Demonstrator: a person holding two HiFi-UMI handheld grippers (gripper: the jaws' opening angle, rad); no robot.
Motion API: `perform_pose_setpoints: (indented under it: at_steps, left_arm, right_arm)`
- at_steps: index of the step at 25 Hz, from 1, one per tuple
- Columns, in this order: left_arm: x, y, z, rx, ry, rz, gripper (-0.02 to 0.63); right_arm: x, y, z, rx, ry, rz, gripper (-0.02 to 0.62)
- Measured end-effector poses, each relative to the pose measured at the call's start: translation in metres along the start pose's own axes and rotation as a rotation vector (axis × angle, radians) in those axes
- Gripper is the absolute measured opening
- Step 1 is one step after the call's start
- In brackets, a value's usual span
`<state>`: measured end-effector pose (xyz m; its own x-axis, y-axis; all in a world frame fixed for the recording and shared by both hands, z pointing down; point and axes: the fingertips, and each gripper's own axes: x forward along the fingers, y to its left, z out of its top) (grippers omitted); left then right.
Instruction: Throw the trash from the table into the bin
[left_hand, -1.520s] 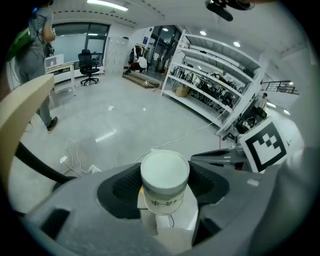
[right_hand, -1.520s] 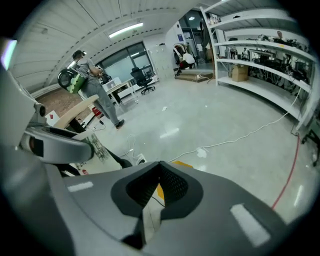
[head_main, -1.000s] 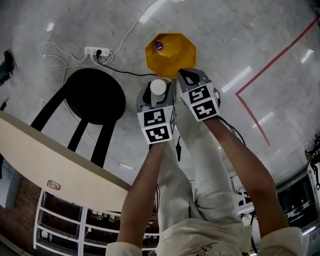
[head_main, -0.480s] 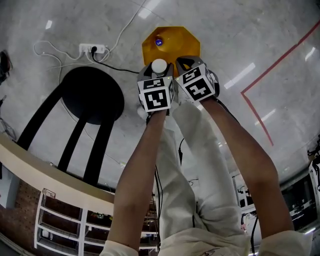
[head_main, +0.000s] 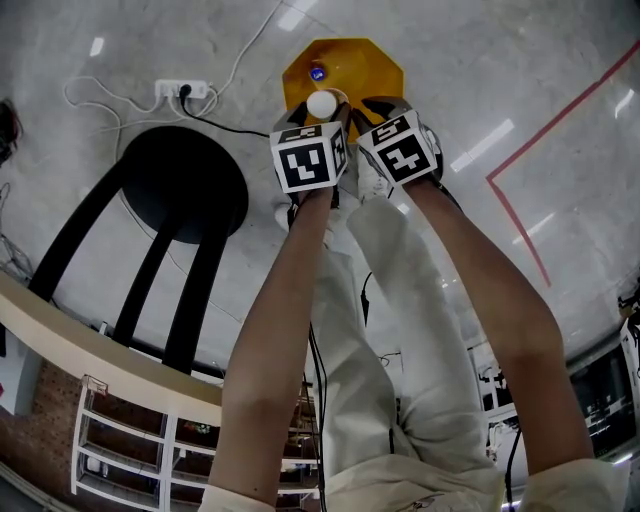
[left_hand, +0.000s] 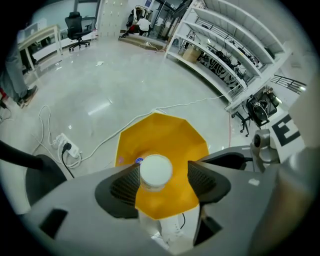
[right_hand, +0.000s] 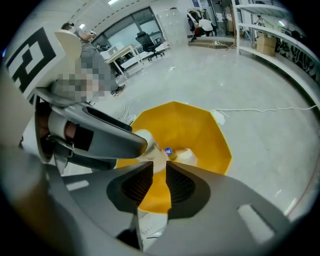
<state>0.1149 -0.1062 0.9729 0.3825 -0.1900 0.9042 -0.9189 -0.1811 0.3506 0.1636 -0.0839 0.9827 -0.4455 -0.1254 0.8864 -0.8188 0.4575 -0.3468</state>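
1. In the head view, the yellow bin (head_main: 360, 75) stands on the grey floor (head_main: 500, 60), beyond a black stool (head_main: 185, 185) and a power strip (head_main: 182, 90).
   - Both grippers point steeply down, side by side, over the bin's near rim.
   - The left gripper (head_main: 321, 118) has a white-topped container (head_main: 321, 103) between its jaws, above the bin opening.
   - The right gripper (head_main: 378, 108) is just beside it.
   - A blue-capped object (head_main: 317, 73) lies inside the bin.
   - The worktop (head_main: 110, 350) edge crosses the lower left corner, well apart from the bin.
2. In the left gripper view, the left gripper (left_hand: 164, 167) has its jaws wide apart, and they have just been opening further.
   - The container (left_hand: 156, 171) sits between them, against the pad at the view's left.
   - A strip of yellow shows between the container and the other pad, so the container is not clamped.
   - The bin (left_hand: 165, 135) lies directly behind the container.
3. In the right gripper view, the right gripper (right_hand: 159, 170) has its jaws slightly apart, having just been opening.
   - The bin (right_hand: 200, 130) shows yellow through the narrow gap between the pads.
   - The container (right_hand: 152, 147) appears just beyond the fingertips, at the tip of the left gripper. Whether it touches the right gripper cannot be told.
   - Inside the bin lie the blue-capped object (right_hand: 168, 151) and a white scrap (right_hand: 189, 156).
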Motion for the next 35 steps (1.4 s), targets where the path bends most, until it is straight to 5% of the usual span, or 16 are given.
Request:
perform_pose_setpoints:
  at_steps: [18,21,26,30,35]
  left_arm:
    - [-0.030,-0.015,-0.012,0.014,0.035,-0.007,0.330]
    - [-0.046,-0.018,-0.009,0.044,0.043,-0.001,0.224]
    - [-0.088,-0.034,-0.010,0.218,0.079,0.024,0.016]
    - [-0.140,-0.042,-0.014,0.159,0.071,0.027,0.008]
    - [-0.203,-0.062,-0.005,0.106,0.022,0.027,0.008]
  right_arm:
    - [-0.034,0.008,0.001,0.012,-0.017,-0.019,0.089]
    - [-0.047,0.010,0.008,0.031,-0.034,-0.022,0.087]
    - [-0.089,0.016,0.022,0.040,-0.066,-0.051,0.006]
    - [-0.128,0.034,0.036,-0.026,-0.082,-0.028,0.006]
    - [-0.184,0.054,0.052,-0.230,-0.096,0.000,0.006]
